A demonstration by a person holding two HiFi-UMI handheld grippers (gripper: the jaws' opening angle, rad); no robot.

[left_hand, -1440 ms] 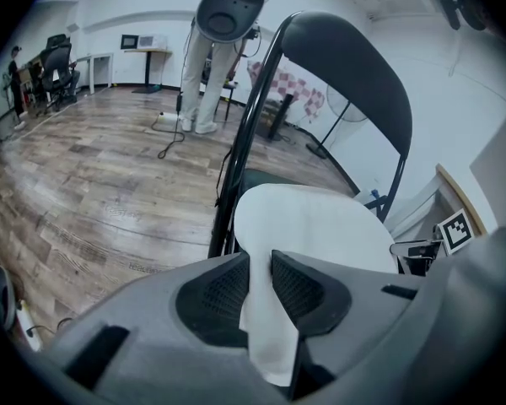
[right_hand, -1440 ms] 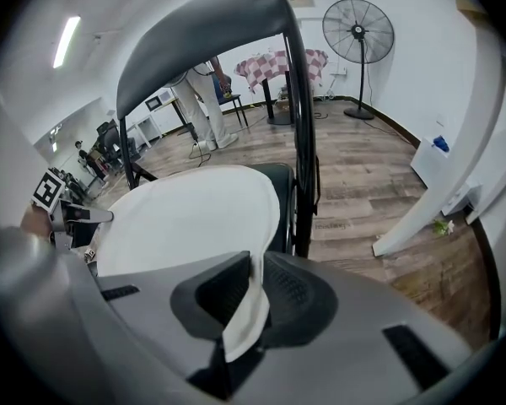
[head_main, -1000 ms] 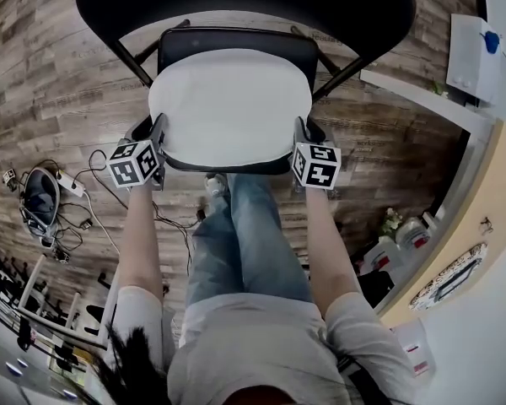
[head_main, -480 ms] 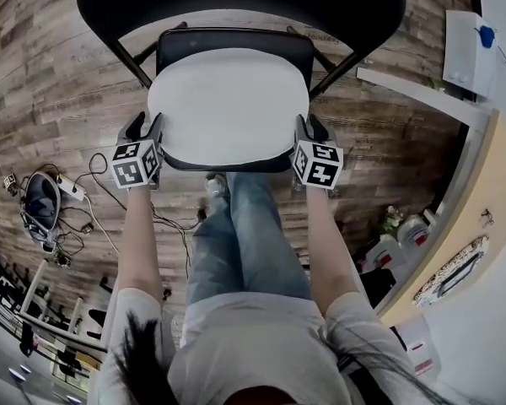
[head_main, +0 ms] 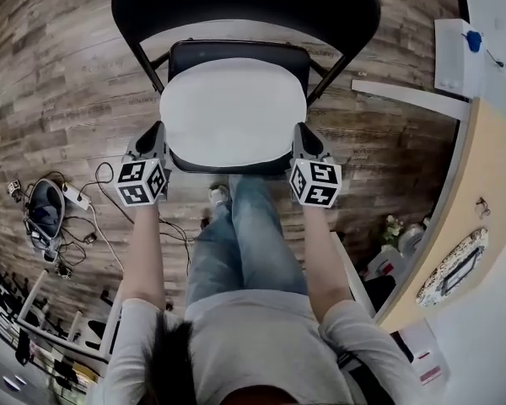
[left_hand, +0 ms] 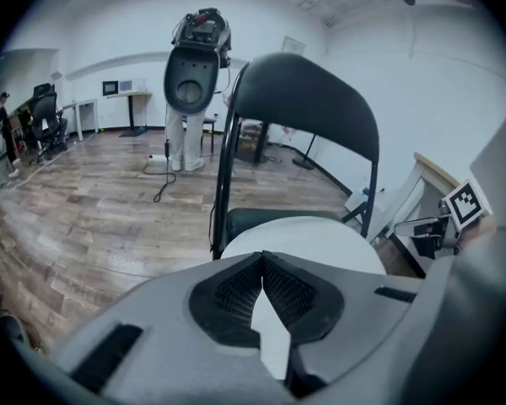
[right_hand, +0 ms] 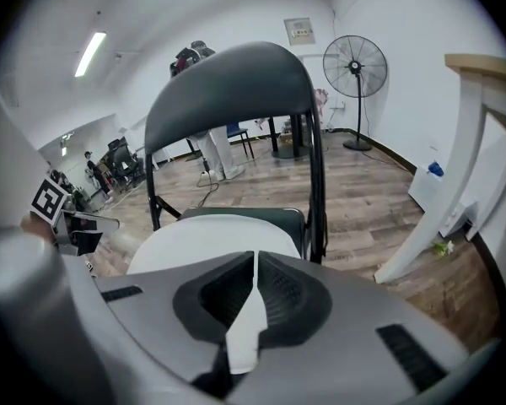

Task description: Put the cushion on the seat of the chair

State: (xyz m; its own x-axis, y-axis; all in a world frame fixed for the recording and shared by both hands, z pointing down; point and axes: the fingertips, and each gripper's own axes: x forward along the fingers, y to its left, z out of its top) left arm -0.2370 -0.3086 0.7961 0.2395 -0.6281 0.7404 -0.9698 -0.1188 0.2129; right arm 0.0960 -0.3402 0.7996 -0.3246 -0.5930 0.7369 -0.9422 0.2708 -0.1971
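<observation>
A white round cushion (head_main: 233, 112) lies flat on the black seat (head_main: 236, 53) of a folding chair, below its dark backrest (head_main: 244, 2). My left gripper (head_main: 156, 133) hovers at the cushion's front left edge and my right gripper (head_main: 302, 132) at its front right edge. In the left gripper view the jaws (left_hand: 261, 256) meet at their tips with nothing between them, and the cushion (left_hand: 312, 239) lies just beyond. The right gripper (right_hand: 255, 254) is shut the same way, above the cushion (right_hand: 207, 239).
The person's legs (head_main: 244, 234) stand right before the chair. Cables and a power strip (head_main: 72, 194) lie on the wood floor at left. A white desk frame (head_main: 405, 95) and a wooden top (head_main: 489, 184) are at right. A standing fan (right_hand: 354, 67) is behind.
Both grippers have lifted a little off the cushion's front corners. The cushion has stayed on the seat.
</observation>
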